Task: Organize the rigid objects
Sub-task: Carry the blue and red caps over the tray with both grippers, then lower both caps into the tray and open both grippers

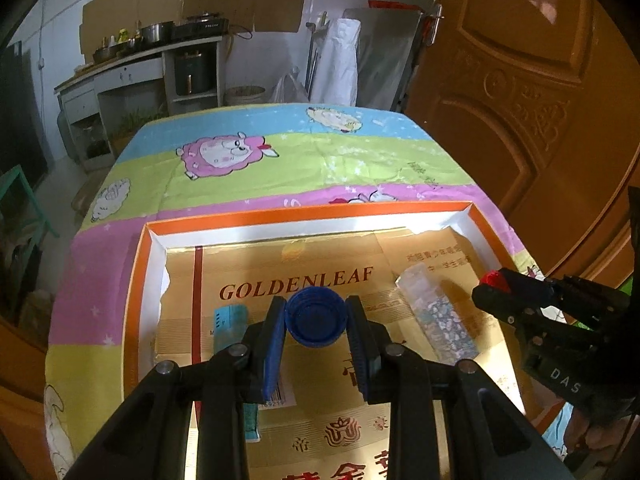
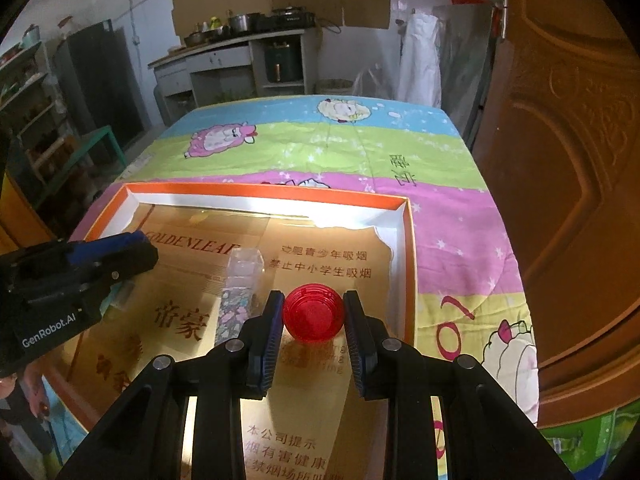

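Blue plastic fills our left wrist view: the left gripper point(image 1: 316, 322) has its fingers point(image 1: 275, 344) closed on a blue bottle cap point(image 1: 315, 322), open side facing the camera, held above the gold-lined floor of the orange-rimmed cardboard tray point(image 1: 308, 210). A clear tube point(image 1: 436, 316) half full of speckled bits lies in the tray just to the right, and the right gripper point(image 1: 496, 280) shows at the edge with a red cap. The tray sits on a counter point(image 1: 280, 168) under a sheep-print cloth.

From the right wrist view, the right gripper point(image 2: 313, 316) clamps a red bottle cap point(image 2: 313, 314) between its fingers point(image 2: 267, 340), over the tray's right part, near its white inner wall point(image 2: 394, 264). The left gripper point(image 2: 136, 248) hangs well apart on the left.

We judge both caps ready to set down. Released from a height, either round cap could roll or bounce, strike the tube, or hop the low wall.
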Action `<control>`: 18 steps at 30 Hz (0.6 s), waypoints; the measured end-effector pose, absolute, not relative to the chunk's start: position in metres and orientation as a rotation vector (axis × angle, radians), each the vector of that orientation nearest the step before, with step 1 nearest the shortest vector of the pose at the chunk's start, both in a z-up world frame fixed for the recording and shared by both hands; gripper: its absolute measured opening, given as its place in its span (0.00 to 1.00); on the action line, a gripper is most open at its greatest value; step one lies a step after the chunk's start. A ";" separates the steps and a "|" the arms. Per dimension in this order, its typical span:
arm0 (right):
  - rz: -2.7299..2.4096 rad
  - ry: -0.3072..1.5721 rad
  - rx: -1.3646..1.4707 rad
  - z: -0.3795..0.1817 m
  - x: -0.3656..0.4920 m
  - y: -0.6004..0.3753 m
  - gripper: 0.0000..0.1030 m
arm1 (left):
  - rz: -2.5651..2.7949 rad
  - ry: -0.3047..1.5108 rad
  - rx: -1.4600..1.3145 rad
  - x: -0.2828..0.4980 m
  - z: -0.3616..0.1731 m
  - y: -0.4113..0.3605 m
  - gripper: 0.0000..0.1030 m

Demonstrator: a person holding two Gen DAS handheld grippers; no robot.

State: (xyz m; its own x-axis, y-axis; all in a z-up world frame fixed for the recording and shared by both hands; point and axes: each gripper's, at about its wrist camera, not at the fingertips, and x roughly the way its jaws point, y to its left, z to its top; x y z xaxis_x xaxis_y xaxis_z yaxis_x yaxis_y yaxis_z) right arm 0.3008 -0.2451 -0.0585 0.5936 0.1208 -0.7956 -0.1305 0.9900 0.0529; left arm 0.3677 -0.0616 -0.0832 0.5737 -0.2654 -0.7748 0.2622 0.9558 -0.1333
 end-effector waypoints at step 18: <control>0.136 0.991 -0.008 -0.080 0.308 -0.245 0.31 | -0.300 0.960 -0.013 0.374 -0.105 -0.061 0.33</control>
